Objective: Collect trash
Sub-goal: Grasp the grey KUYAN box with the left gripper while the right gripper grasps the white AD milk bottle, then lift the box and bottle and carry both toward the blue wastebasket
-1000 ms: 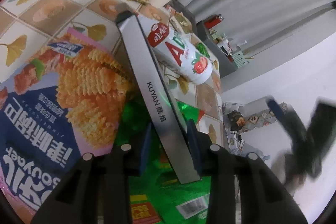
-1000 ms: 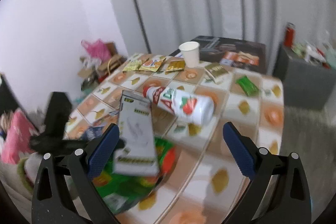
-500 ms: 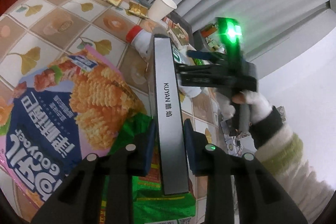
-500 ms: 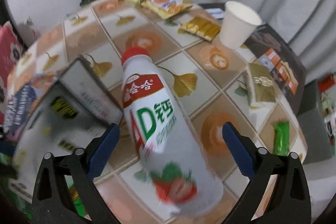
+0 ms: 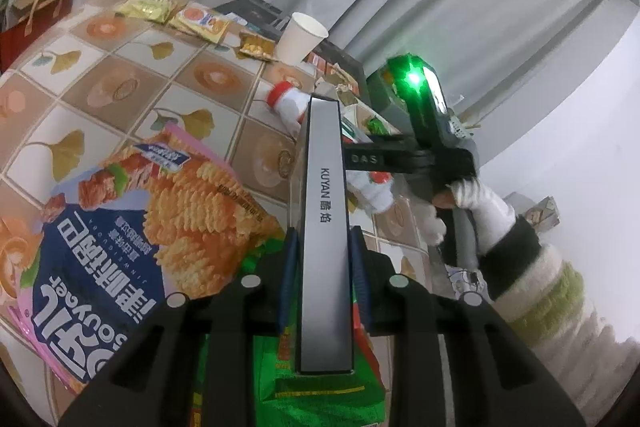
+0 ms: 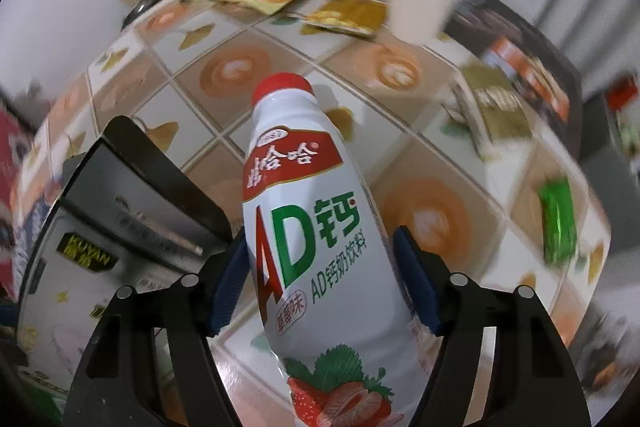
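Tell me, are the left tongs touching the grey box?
Touching. In the left wrist view the left tongs clamp the grey box, blue pads pressed against both its sides.

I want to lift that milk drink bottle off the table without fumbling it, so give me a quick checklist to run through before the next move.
1. Bottle between the right gripper fingers: ok; they have just been closing around its body.
2. Pads pressing on the bottle: cannot tell; the blue pads sit at its sides, but contact is unclear.
3. Left gripper holding the grey box: ok, clamped on both sides.
4. Box clear of the bottle: cannot tell; the box's far end lies close beside it.
5. Paper cup out of the way: ok, upright at the far edge.
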### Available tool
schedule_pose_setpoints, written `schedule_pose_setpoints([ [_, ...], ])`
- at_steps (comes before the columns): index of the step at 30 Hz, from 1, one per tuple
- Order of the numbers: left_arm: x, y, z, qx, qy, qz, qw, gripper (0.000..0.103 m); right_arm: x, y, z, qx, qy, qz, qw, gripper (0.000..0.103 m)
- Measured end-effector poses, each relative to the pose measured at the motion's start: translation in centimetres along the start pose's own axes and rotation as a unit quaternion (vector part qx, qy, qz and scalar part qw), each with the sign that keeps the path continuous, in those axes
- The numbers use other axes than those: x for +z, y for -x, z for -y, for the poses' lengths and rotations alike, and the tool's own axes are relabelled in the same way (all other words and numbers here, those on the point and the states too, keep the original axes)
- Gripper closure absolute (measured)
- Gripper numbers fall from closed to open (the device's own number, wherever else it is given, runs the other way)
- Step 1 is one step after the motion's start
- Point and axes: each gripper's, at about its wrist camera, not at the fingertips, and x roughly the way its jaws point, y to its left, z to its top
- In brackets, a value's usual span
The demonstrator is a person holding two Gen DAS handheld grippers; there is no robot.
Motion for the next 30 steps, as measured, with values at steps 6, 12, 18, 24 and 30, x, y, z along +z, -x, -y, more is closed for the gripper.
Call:
schedule_pose_setpoints([
  [6,0.0,0.0,1.0,0.009,-0.022,0.012,0.9996,0.079,-4.0,2.8,3.2,0.030,-0.128,0.027,0.991,0.037],
  [12,-0.4,0.9,2.9,0.024,-0.060,0.032,0.9974,0.079,-8.2,6.6,3.7,0.067,-0.202,0.077,0.974,0.038],
  [18,-0.8,1.9,5.1,0.037,-0.096,0.052,0.9934,0.079,-12.0,10.0,3.5,0.102,-0.254,0.116,0.955,0.037],
  [24,-1.8,3.1,8.0,0.043,-0.134,0.072,0.9874,0.079,-14.5,12.5,3.1,0.130,-0.280,0.144,0.940,0.038],
  [30,-3.0,4.3,10.5,0.046,-0.170,0.090,0.9802,0.079,-16.5,14.7,2.3,0.145,-0.291,0.167,0.931,0.038],
])
